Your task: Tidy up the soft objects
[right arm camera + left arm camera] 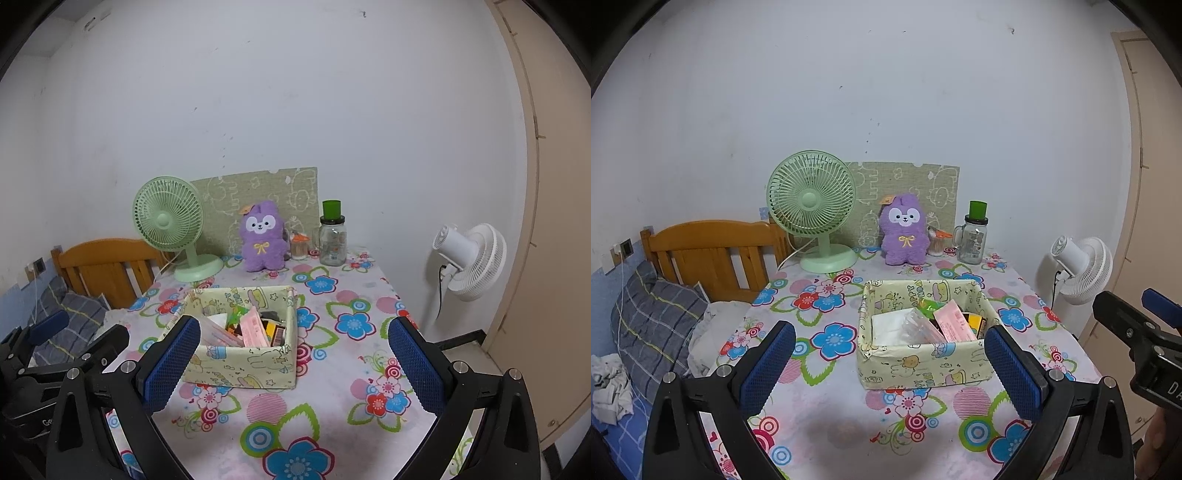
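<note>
A purple plush toy (905, 234) (263, 236) stands upright at the back of the flowered table (827, 410) (351, 295), against a green board. In front of it sits a pale yellow patterned box (923, 363) (240, 365) holding packets and cards. My left gripper (890, 362) is open, its blue pads wide apart near the table's front, with nothing between them. My right gripper (295, 365) is open too and empty, to the right of the box. The right gripper's body (1141, 332) shows at the right edge of the left wrist view.
A green desk fan (812, 210) (173, 225) stands left of the plush. A glass jar with a green lid (973, 234) (332, 236) and a small cup of sticks (298, 245) stand right of it. A white floor fan (469, 258) is right of the table; a bed (657, 317) lies left.
</note>
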`<act>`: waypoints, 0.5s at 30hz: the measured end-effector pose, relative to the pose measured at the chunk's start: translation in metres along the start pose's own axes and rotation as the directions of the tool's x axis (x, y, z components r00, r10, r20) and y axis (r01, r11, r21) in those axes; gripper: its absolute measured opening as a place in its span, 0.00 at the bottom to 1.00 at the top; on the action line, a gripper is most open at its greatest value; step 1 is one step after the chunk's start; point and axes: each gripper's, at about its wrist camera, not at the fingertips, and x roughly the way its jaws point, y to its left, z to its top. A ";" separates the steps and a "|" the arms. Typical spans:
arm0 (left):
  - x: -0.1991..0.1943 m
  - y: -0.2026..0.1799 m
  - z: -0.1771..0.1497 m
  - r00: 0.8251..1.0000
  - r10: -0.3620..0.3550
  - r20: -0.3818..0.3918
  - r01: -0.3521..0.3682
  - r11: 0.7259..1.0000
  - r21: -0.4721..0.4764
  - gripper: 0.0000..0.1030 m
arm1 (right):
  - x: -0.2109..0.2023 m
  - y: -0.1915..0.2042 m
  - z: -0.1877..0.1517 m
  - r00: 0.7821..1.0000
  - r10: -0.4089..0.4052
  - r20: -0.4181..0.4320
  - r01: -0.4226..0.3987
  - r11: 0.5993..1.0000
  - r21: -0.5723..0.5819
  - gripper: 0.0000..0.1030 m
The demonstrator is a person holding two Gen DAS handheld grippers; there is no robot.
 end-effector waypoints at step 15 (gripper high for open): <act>0.006 0.002 0.001 1.000 -0.005 -0.007 0.005 1.000 -0.007 1.00 | 0.005 0.000 0.004 1.000 -0.002 -0.003 0.002 1.000 0.014 1.00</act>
